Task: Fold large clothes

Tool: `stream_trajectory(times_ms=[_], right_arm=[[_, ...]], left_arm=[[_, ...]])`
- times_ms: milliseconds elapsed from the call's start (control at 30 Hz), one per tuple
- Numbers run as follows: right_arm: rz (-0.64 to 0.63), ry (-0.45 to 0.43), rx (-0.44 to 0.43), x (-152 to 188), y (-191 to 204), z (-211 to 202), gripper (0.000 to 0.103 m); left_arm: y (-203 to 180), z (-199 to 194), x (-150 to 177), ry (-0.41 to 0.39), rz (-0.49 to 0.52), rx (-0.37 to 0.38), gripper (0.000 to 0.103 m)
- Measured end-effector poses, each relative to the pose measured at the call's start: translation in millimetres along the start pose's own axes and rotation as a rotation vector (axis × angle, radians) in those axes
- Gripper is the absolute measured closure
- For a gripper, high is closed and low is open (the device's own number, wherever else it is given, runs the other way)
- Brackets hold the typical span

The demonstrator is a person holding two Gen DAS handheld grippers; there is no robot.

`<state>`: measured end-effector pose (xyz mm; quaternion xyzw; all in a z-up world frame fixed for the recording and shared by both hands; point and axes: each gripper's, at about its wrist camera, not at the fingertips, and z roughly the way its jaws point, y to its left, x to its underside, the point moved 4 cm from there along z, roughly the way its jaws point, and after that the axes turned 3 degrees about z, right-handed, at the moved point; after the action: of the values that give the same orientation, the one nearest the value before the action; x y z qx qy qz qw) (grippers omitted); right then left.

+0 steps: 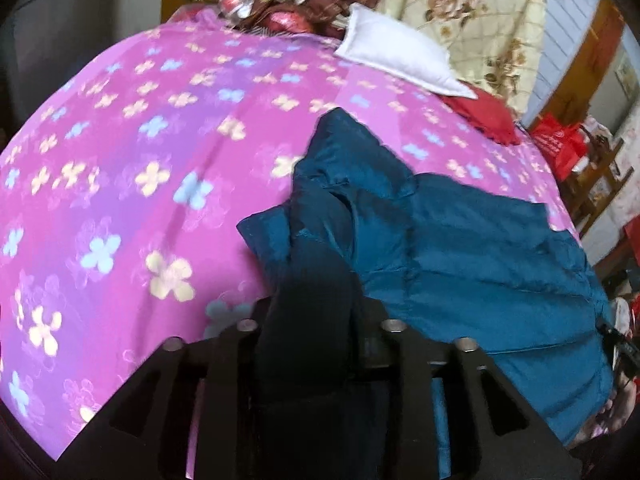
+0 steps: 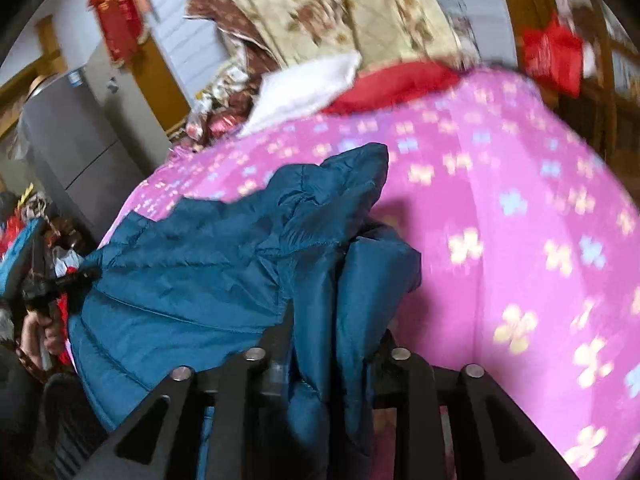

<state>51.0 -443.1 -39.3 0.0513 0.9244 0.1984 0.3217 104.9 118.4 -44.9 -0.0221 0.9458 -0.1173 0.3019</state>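
A teal quilted puffer jacket (image 1: 460, 248) lies on a pink flowered bedspread (image 1: 140, 160). My left gripper (image 1: 316, 320) is shut on a dark bunched fold of the jacket, which fills the gap between its fingers. In the right wrist view the jacket (image 2: 192, 272) spreads to the left over the bedspread (image 2: 520, 220). My right gripper (image 2: 332, 340) is shut on another thick fold of the jacket. The left gripper (image 2: 44, 284) and the hand holding it show at the far left of the right wrist view. Both views are blurred by motion.
A white pillow (image 1: 396, 48) and a red cloth (image 1: 484, 116) lie at the head of the bed, with a cream floral quilt (image 1: 472, 12) behind. Red bags (image 1: 560, 144) and wooden furniture stand to the right. A grey cabinet (image 2: 76, 148) stands left of the bed.
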Motion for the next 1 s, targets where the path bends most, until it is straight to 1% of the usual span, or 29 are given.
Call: stream_trajectory(times_ms=[33,67,100,133,167,233,267,300,333,400,467,500,567,600,633,667,700,733,767,800,867,933,967,1000], right_arm=[[0.050,0.016,-0.011,0,-8,1,0.062],[0.109,0.025,-0.038,1,-15,-1,0.061],[0.163,0.025,-0.062,0,-21,-8,0.061],[0.192,0.016,-0.061,-1,-25,-15,0.061],[0.213,-0.008,-0.044,-4,-27,-27,0.060],[0.228,-0.071,0.027,-10,-26,-51,0.056],[0.207,-0.102,0.058,-15,-18,-63,0.055],[0.176,-0.118,0.058,-18,-6,-67,0.054],[0.146,-0.122,0.053,-23,8,-68,0.054],[0.087,-0.110,0.058,-33,37,-57,0.054],[0.029,-0.103,0.117,-43,63,-37,0.053],[0.027,-0.079,0.139,-51,77,-18,0.051],[0.048,-0.052,0.133,-58,86,8,0.050],[0.041,-0.041,0.154,-63,89,24,0.050],[0.034,-0.023,0.186,-66,87,37,0.050],[0.040,0.021,0.217,-67,81,57,0.050],[0.043,0.051,0.223,-67,76,69,0.050],[0.045,0.081,0.242,-65,66,81,0.050],[0.047,0.100,0.280,-61,56,90,0.050],[0.064,0.100,0.278,-58,44,97,0.049],[0.124,0.062,0.206,-55,28,96,0.048],[0.141,0.053,0.184,-57,26,90,0.049],[0.140,0.050,0.183,-58,28,85,0.049],[0.135,0.022,0.169,-60,33,70,0.049]], left_arm=[[4,0,0,0.007,-0.015,0.004,0.066],[7,-3,-1,0.005,-0.020,0.009,0.065],[10,-7,-3,-0.007,-0.022,0.014,0.061],[13,-13,-5,-0.018,-0.025,0.015,0.055],[16,-19,-8,-0.032,-0.028,0.012,0.054],[23,-38,-19,-0.097,-0.046,-0.019,0.053],[23,-48,-25,-0.134,-0.052,-0.032,0.053],[20,-56,-32,-0.167,-0.055,-0.034,0.052],[14,-59,-39,-0.175,-0.049,-0.026,0.052],[-12,-53,-52,-0.156,0.002,-0.026,0.052],[-45,-32,-65,-0.112,0.086,-0.031,0.052],[-55,-24,-68,-0.106,0.112,-0.054,0.052],[-74,3,-76,-0.078,0.187,-0.130,0.052],[-81,17,-78,-0.068,0.227,-0.171,0.052],[-83,28,-78,-0.061,0.259,-0.210,0.052],[-85,40,-76,-0.051,0.301,-0.260,0.052],[-82,54,-72,-0.037,0.339,-0.317,0.051],[-74,66,-69,-0.014,0.338,-0.355,0.051],[-64,75,-63,0.007,0.315,-0.364,0.051],[-55,83,-59,0.011,0.275,-0.330,0.051],[-46,85,-58,0.005,0.226,-0.303,0.049],[-47,78,-63,-0.009,0.214,-0.290,0.049],[-50,65,-66,-0.029,0.215,-0.279,0.049],[-52,55,-68,-0.045,0.217,-0.268,0.049]])
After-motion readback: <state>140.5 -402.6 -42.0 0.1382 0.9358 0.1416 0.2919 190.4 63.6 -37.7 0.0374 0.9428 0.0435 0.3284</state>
